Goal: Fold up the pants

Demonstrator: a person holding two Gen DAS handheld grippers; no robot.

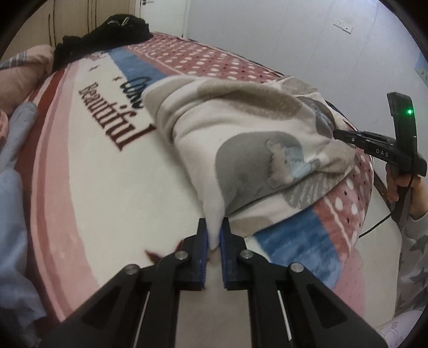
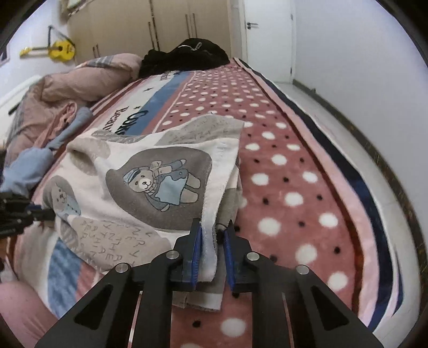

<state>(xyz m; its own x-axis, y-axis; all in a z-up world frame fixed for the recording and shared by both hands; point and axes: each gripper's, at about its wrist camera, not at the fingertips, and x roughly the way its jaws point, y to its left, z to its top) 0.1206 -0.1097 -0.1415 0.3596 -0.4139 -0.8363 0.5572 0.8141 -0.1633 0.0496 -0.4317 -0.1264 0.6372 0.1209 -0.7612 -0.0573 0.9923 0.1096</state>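
The pants (image 1: 240,139), cream fleece with grey teddy-bear patches, lie bunched across the patterned bed blanket (image 1: 93,187). My left gripper (image 1: 214,235) is shut on a cream corner of them, the fabric pinched between its blue pads. In the right wrist view the pants (image 2: 149,182) spread left of centre, and my right gripper (image 2: 214,241) is shut on a layered edge of them. The right gripper (image 1: 334,132) also shows in the left wrist view, held by a hand at the pants' far right edge. The left gripper (image 2: 50,214) pokes in at that view's left side.
A black clothes pile (image 2: 187,53) sits at the far end of the bed. A pink duvet (image 2: 88,77) and a light blue garment (image 2: 32,166) lie along the left side. The bed's right edge (image 2: 369,214) runs beside a white wall. A wardrobe (image 2: 160,21) stands behind.
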